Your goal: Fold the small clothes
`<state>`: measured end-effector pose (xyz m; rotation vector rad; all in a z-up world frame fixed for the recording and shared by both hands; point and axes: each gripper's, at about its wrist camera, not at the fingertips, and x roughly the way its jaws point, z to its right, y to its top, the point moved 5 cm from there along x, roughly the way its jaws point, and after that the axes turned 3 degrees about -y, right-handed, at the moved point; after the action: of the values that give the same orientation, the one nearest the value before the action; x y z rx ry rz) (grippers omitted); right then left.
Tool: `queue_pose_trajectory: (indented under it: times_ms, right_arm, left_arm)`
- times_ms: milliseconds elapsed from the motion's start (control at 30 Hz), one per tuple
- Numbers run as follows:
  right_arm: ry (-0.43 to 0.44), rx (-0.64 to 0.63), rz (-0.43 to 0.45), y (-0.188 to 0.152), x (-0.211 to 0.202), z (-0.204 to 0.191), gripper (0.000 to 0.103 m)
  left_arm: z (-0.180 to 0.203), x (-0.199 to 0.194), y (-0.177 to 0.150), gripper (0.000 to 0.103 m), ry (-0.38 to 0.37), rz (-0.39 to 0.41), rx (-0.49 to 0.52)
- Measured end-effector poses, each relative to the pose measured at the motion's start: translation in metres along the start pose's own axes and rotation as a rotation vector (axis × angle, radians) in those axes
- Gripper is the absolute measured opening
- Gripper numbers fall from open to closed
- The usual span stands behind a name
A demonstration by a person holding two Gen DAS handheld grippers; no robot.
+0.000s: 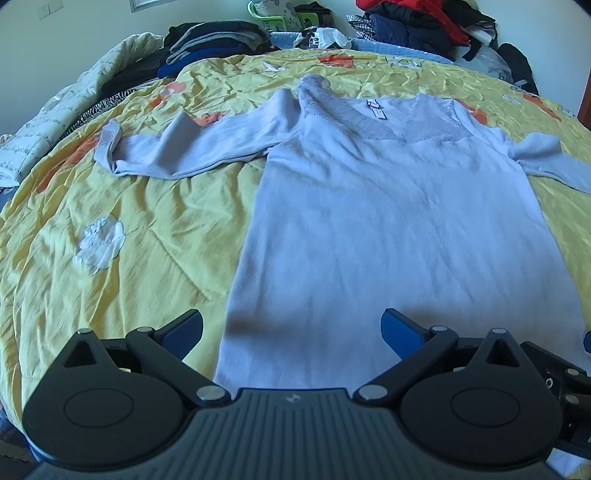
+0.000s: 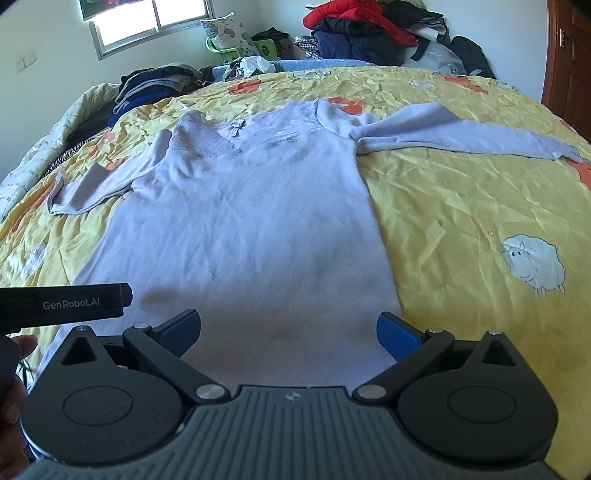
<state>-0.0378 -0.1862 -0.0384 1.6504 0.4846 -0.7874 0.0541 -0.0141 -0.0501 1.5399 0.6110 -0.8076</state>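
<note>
A pale lilac long-sleeved top (image 1: 388,221) lies flat and face up on the yellow bedspread (image 1: 129,240), neck at the far end, hem nearest me. Its left sleeve (image 1: 177,147) is bent and spread to the left. Its right sleeve (image 2: 461,133) stretches out to the right. The top also shows in the right wrist view (image 2: 240,229). My left gripper (image 1: 291,328) is open and empty above the hem's left corner. My right gripper (image 2: 288,326) is open and empty above the hem's right part. The left gripper's body (image 2: 66,304) shows at the left of the right wrist view.
Folded dark clothes (image 1: 214,40) are stacked at the bed's far left. A heap of red and dark clothes (image 2: 369,33) lies at the far right. A patterned quilt (image 1: 44,122) lies along the left edge. A wooden door (image 2: 569,55) stands at right.
</note>
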Motion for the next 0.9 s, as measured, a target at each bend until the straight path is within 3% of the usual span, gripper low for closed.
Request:
queue_pose_trajectory:
  times_ms: [400, 567, 733, 900]
  right_arm:
    - [0.018, 0.044, 0.006, 0.017, 0.014, 0.016, 0.103]
    - [0.04, 0.047, 0.062, 0.03, 0.02, 0.032, 0.103]
    - [0.03, 0.082, 0.127, 0.053, 0.027, 0.068, 0.103]
    - [-0.061, 0.168, 0.185, 0.08, 0.04, 0.129, 0.103]
  left_arm:
    - [0.018, 0.014, 0.021, 0.103, -0.008, 0.004, 0.04]
    - [0.029, 0.021, 0.033, 0.103, -0.002, 0.016, 0.06]
    - [0.046, 0.026, 0.05, 0.103, -0.009, 0.061, 0.096]
    - [0.065, 0.034, 0.061, 0.103, -0.047, 0.061, 0.119]
